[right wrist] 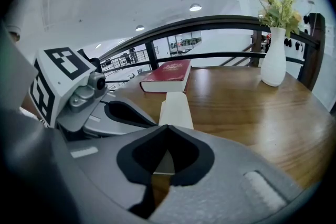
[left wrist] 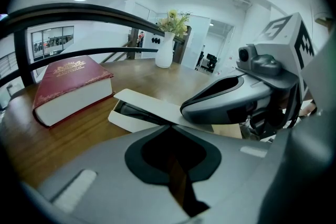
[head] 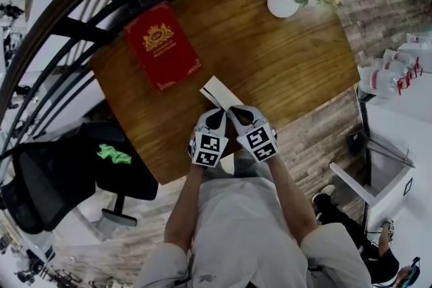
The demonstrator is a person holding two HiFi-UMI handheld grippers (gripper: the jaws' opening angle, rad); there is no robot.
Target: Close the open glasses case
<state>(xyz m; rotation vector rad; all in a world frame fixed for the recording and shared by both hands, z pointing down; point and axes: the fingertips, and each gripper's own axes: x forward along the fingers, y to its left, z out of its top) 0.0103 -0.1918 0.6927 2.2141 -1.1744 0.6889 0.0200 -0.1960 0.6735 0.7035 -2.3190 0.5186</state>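
The white glasses case point(head: 219, 92) lies on the wooden table point(head: 290, 71) near its front edge, lid raised slightly over a dark interior, just beside a red hardcover book point(head: 162, 44). Both grippers meet at the case's near end. The left gripper point(head: 217, 113) has its jaws clenched together with nothing between them. The right gripper point(head: 233, 112) is likewise clenched and empty, its tip resting on the lid. A white vase of flowers point(head: 283, 2) stands well apart at the far edge.
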